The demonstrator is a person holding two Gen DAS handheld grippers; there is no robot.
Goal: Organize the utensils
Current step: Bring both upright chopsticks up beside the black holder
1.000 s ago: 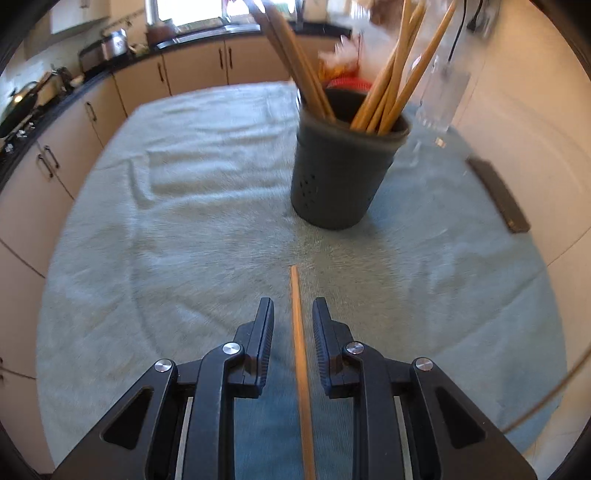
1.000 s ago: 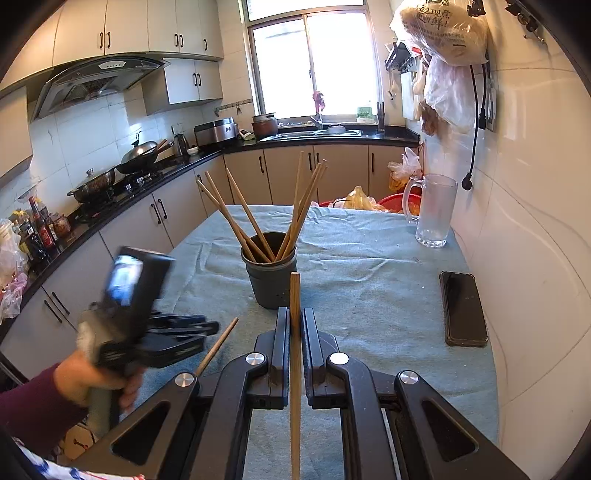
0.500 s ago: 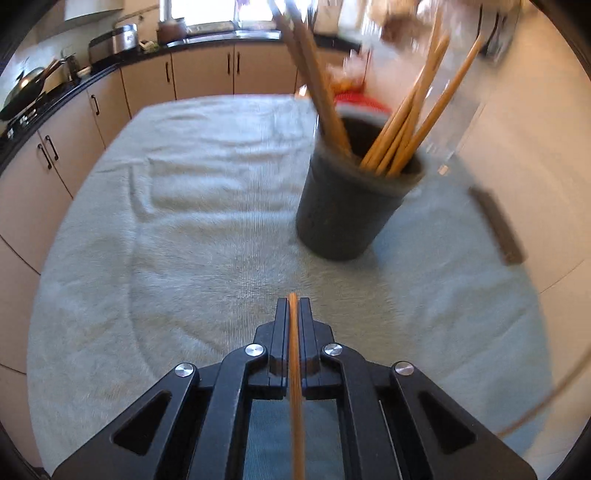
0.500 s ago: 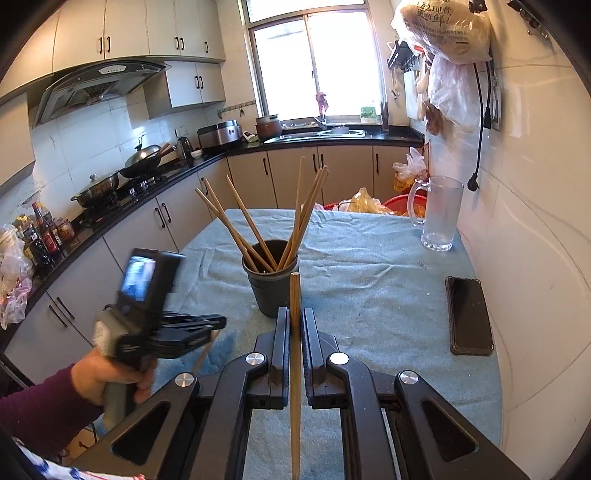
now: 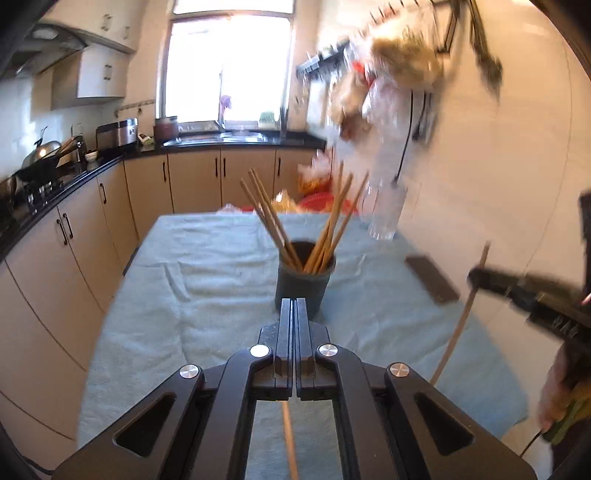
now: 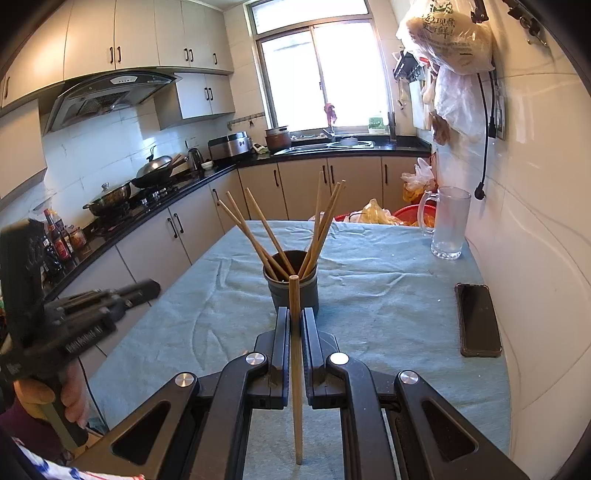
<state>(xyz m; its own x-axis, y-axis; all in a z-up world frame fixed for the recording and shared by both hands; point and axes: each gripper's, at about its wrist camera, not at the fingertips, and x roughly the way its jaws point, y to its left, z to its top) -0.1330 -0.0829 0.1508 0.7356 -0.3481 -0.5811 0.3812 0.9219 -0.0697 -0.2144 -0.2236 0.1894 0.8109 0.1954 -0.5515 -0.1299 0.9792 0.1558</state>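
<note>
The right gripper (image 6: 294, 325) is squeezed onto one wooden chopstick (image 6: 295, 369). The stick runs straight up and down in the right wrist view, along the fingers. Its blunt top pokes out past the fingertips toward the dark cup (image 6: 291, 286). Its thin end hangs down below the jaws.

The left gripper (image 5: 294, 317) is pressed almost flat together. A second chopstick (image 5: 289, 439) shows below its jaws, thin and pointing down. It looks pinched there, but the top does not show past the fingertips.

So two chopsticks are being held, one in each gripper. Six more chopsticks (image 6: 258, 236) stand in the dark cup. Three lean left and three lean right, like a fan.

The cup sits near the middle of a table with a light blue cloth (image 6: 388, 295) on it. One glass mug (image 6: 448, 223) stands at the far right corner. One black phone (image 6: 478, 319) lies flat by the white wall.

The room is a kitchen. It has tan cupboards, a black counter, pots on a stove and a bright window. Plastic bags (image 6: 452, 33) hang on the wall.
</note>
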